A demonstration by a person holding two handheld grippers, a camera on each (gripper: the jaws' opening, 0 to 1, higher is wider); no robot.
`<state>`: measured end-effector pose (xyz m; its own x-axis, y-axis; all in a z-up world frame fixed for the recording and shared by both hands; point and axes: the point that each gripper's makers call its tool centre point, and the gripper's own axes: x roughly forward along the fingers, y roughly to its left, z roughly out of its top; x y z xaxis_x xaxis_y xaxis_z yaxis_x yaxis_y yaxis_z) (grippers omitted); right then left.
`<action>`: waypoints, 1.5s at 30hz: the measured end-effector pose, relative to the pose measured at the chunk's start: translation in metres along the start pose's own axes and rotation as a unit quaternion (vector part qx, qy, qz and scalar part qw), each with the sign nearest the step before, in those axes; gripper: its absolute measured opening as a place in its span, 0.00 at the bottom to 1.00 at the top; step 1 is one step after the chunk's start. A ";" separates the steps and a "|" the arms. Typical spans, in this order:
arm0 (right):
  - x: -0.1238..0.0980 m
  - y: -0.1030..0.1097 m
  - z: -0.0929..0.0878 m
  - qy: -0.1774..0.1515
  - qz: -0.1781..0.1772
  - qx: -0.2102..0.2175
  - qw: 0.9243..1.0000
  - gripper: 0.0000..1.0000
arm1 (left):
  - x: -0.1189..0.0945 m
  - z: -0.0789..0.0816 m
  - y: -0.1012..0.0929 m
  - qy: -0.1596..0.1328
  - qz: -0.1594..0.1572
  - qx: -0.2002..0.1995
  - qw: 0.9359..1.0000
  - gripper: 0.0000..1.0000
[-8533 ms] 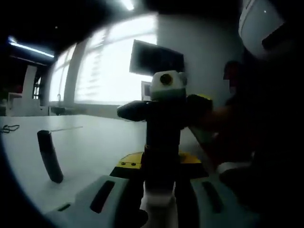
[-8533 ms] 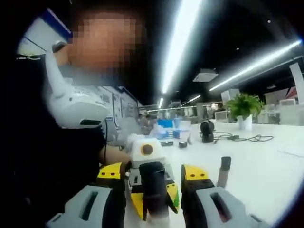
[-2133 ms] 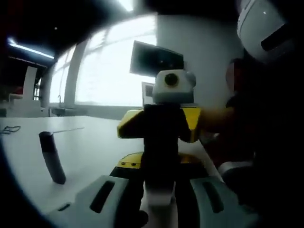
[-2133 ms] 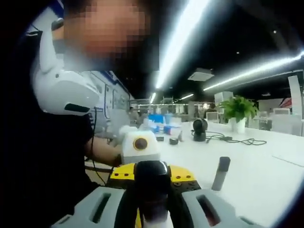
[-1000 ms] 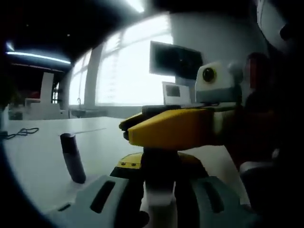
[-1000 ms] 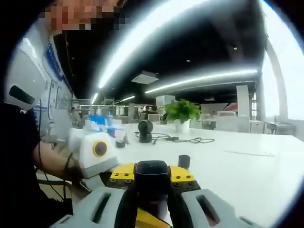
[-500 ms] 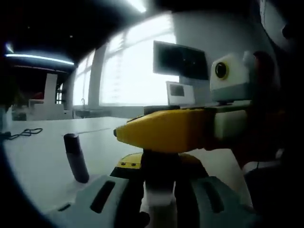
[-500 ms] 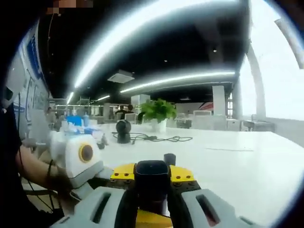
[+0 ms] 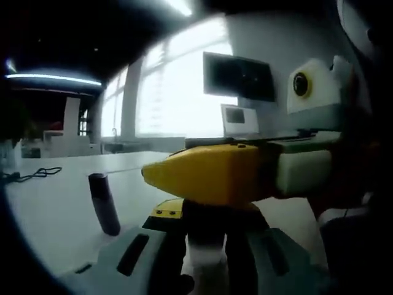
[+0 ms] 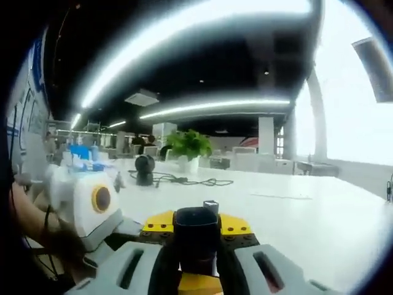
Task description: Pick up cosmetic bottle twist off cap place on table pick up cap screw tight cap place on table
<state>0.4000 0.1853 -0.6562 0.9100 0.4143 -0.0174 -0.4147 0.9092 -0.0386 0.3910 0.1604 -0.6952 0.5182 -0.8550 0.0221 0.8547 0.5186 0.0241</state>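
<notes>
Over the near edge of the bench, in the left gripper view: left tongs (image 9: pixel 206 255) closed firmly around the dark cosmetic bottle (image 9: pixel 207 224), held upright. Crossing just above, a yellow jaw belonging to the right tongs (image 10: pixel 196 258). In the right gripper view, clamped tight on the dark cap (image 10: pixel 196 230) at the bottle's top.

Judged to be mid-twist. Best done by holding the bottle steady and upright, turning only the cap hand, staying square to the neck, avoiding any sideways pull.

Farther along the bench (image 9: pixel 55 215), a slim dark tube (image 9: pixel 104 204) standing alone, well apart. Beyond, toward the far edge, a loose cable (image 10: pixel 190 180) and a potted plant (image 10: pixel 184 147); on the far wall, a monitor (image 9: pixel 239 77).

Hidden by both sets of jaws: the thread and the join between cap and bottle. Impossible to tell whether loosening or tightening, or how far turned. Bottle label unreadable in the dim, blurred foreground.
</notes>
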 end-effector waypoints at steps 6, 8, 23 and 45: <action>0.001 -0.003 -0.001 0.001 -0.019 0.012 1.000 0.16 | 0.001 0.000 0.002 0.002 0.017 0.009 1.000 0.13; 0.001 -0.002 -0.001 0.003 -0.020 0.012 1.000 0.16 | 0.000 -0.001 0.003 0.003 0.020 0.006 1.000 0.13; 0.000 -0.003 -0.001 0.001 -0.040 0.010 0.999 0.16 | 0.001 0.000 0.003 0.006 0.036 0.013 0.999 0.13; 0.004 -0.003 -0.001 -0.002 -0.041 0.004 0.999 0.17 | 0.000 0.000 0.007 -0.003 0.050 -0.001 0.999 0.14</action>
<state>0.4049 0.1846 -0.6570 0.9407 0.3392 -0.0106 -0.3393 0.9401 -0.0324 0.3972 0.1639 -0.6952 0.6002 -0.7993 0.0301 0.7992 0.6008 0.0185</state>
